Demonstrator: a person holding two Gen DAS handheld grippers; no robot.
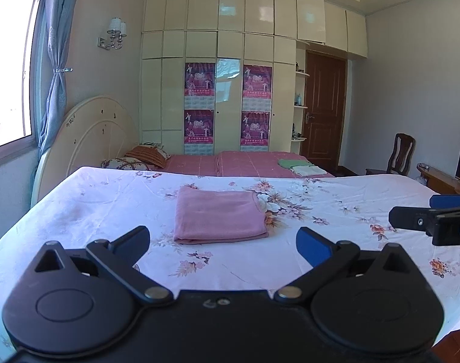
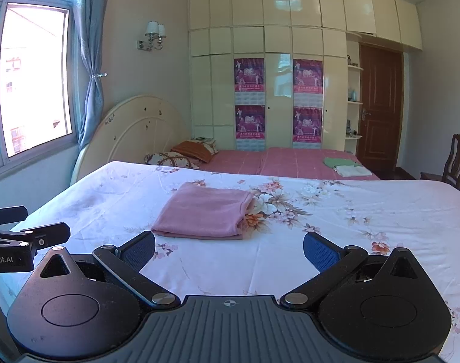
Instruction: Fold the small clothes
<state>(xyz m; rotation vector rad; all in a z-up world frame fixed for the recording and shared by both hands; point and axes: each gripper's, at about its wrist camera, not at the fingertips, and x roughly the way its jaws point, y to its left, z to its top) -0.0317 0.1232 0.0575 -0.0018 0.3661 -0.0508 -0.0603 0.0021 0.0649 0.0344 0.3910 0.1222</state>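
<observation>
**Colleague:** What's in front of you, biggest things first?

**Me:** One flowered sheet [image 1: 336,205] spread over the work surface, running under and ahead of both pairs of fingers. Beyond it, past the fingertips, one bed with a pink cover [image 1: 245,163], and behind that one wardrobe [image 1: 224,69] carrying four purple posters [image 1: 199,79].

**Colleague:** And the clothes?

**Me:** One pink cloth [image 1: 218,214], folded into a flat rectangle, lying on the sheet. From my left gripper [image 1: 224,243] it sits straight ahead, just past the fingertips and centred between them. From my right gripper [image 2: 229,248] it is ahead and a little toward the left finger [image 2: 139,249]. Neither touches it.

**Colleague:** Finger state?

**Me:** Both pairs spread wide apart, holding nothing. I can see the blue pad [image 1: 313,246] on the left gripper's right finger, with bare sheet between the tips. The other gripper shows at the edge of each view, out to the side of the fingers.

**Colleague:** Anything else folded?

**Me:** Two small pieces far ahead on the pink cover, right of the fingers: one green cloth [image 1: 292,163] and one white cloth [image 1: 308,170], touching. Two pillows [image 1: 139,158] lie far ahead to the left. One wooden chair [image 1: 401,157] stands far right.

**Colleague:** Any baskets or boxes?

**Me:** Only the wardrobe, doors closed, contents hidden.
</observation>
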